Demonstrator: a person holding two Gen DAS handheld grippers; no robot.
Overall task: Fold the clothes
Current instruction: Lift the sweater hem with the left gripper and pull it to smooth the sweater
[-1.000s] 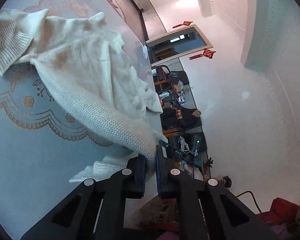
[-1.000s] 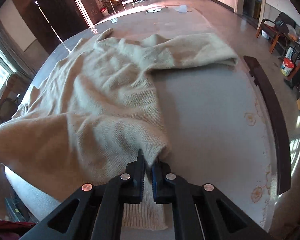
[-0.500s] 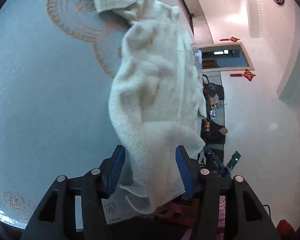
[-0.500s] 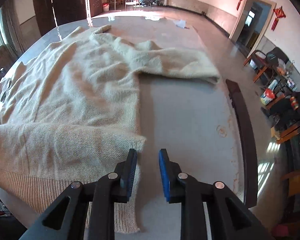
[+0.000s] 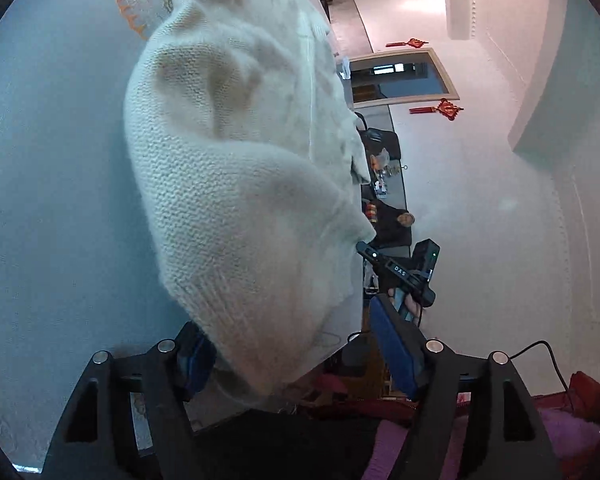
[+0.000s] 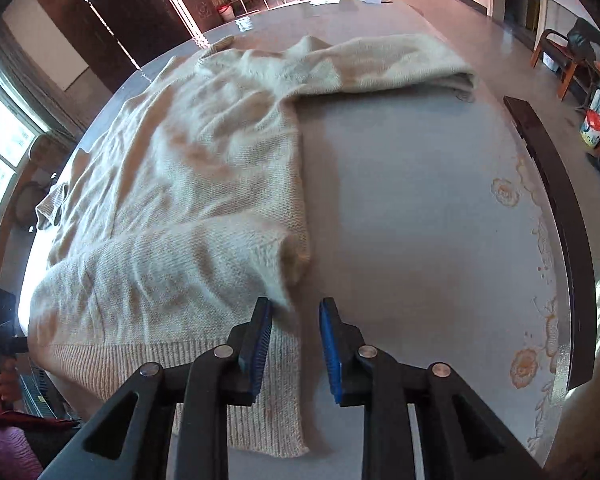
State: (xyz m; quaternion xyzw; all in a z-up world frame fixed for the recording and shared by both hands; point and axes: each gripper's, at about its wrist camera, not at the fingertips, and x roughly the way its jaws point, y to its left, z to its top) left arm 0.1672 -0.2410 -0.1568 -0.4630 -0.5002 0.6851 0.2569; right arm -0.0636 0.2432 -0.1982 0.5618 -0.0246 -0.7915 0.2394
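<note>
Folding has only just begun, as far as you can see from here. Your cream knitted sweater (image 6: 204, 184) lies spread on the pale patterned worktop (image 6: 420, 208), its ribbed hem at the near edge and one sleeve stretched across toward the far right edge. A strip of the body near the hem is doubled over itself, which looks like a first fold laid down.

Your right gripper (image 6: 294, 344) has its jaws opening, with bare worktop and a fringe of the hem between them and nothing pinched. Your left gripper (image 5: 296, 356) has its jaws opening wide too; the sweater's corner (image 5: 260, 240) sags between them, draped over the near edge, and the pads do not press it.

Left for you, by my reading: the sleeves, the side folds, and the final halving.
</note>
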